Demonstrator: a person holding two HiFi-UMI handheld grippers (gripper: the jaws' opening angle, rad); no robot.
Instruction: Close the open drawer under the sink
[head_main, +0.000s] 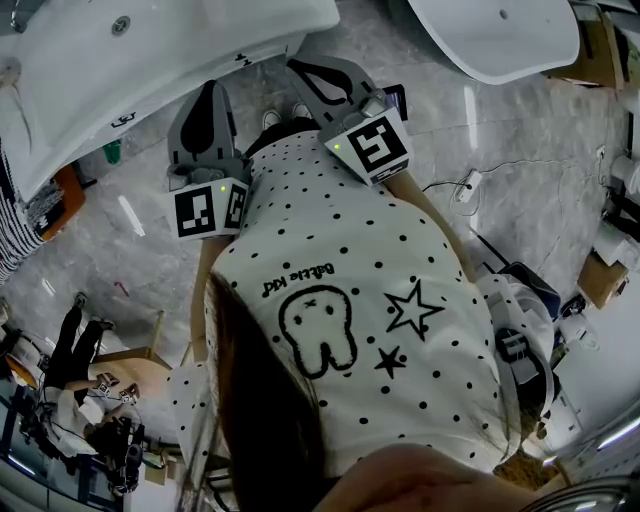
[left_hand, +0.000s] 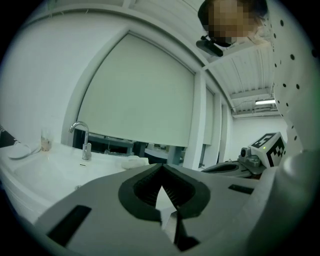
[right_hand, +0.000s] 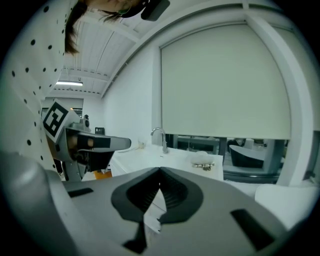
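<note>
Two grey two-jaw grippers, both w/ jaws shut tip to tip, nothing betw. them: left gripper (left_hand: 161, 170), right gripper (right_hand: 160, 172), held in front of person's white polka-dot shirt (head_main: 400, 330). Glossy white sink (head_main: 150, 60) w/ chrome tap (left_hand: 80, 137) ahead, left gripper's tips near its front edge. Drawer under sink not visible in any view.

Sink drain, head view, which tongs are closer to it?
Left. The left tongs are below and right of the sink drain; the right tongs are farther right.
</note>
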